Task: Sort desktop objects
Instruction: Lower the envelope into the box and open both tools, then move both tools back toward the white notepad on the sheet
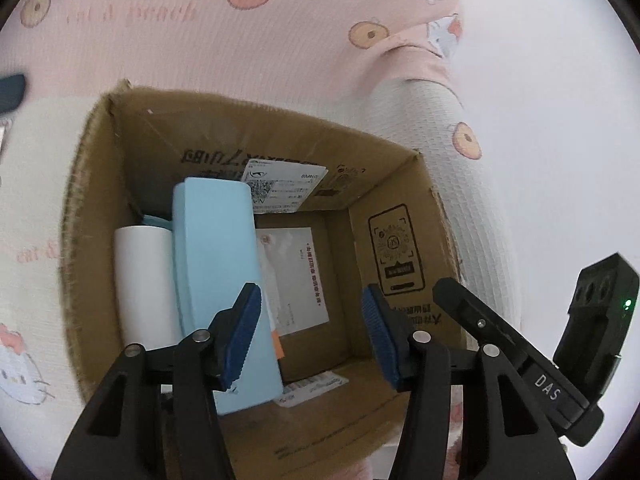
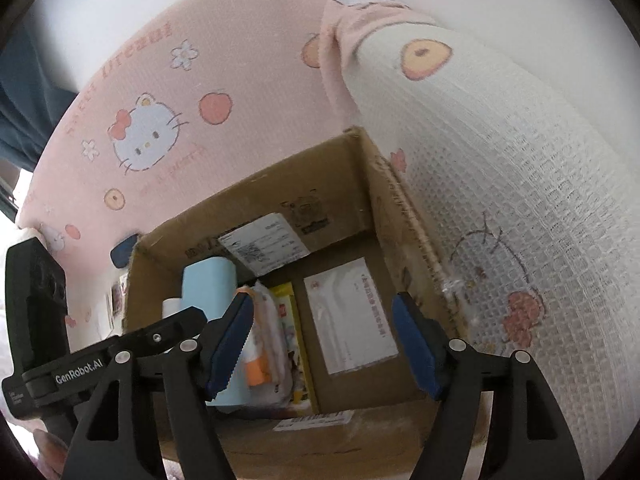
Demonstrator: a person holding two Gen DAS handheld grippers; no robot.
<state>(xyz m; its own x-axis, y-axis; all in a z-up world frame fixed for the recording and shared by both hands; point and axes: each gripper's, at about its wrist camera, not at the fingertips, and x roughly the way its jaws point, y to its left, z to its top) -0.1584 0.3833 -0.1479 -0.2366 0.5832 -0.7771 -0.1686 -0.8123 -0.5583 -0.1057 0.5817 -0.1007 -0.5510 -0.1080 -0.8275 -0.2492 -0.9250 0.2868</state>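
An open cardboard box (image 1: 100, 184) stands on a pink and white cat-print blanket. In it a light blue case (image 1: 216, 264) leans upright beside a white roll (image 1: 144, 280). My left gripper (image 1: 312, 336) is open and empty, just above the box's near edge. In the right wrist view the box (image 2: 372, 168) also holds a yellow packet (image 2: 286, 308) and a pale wrapped packet with an orange part (image 2: 264, 340) next to the blue case (image 2: 208, 284). My right gripper (image 2: 324, 352) is open and empty above the box opening.
The cat-print blanket (image 1: 280, 48) surrounds the box on all sides and rises in a fold (image 2: 500, 140) at the right. White shipping labels (image 1: 284, 188) are stuck inside the box walls and floor. The other gripper's body (image 1: 592, 320) shows at the right edge.
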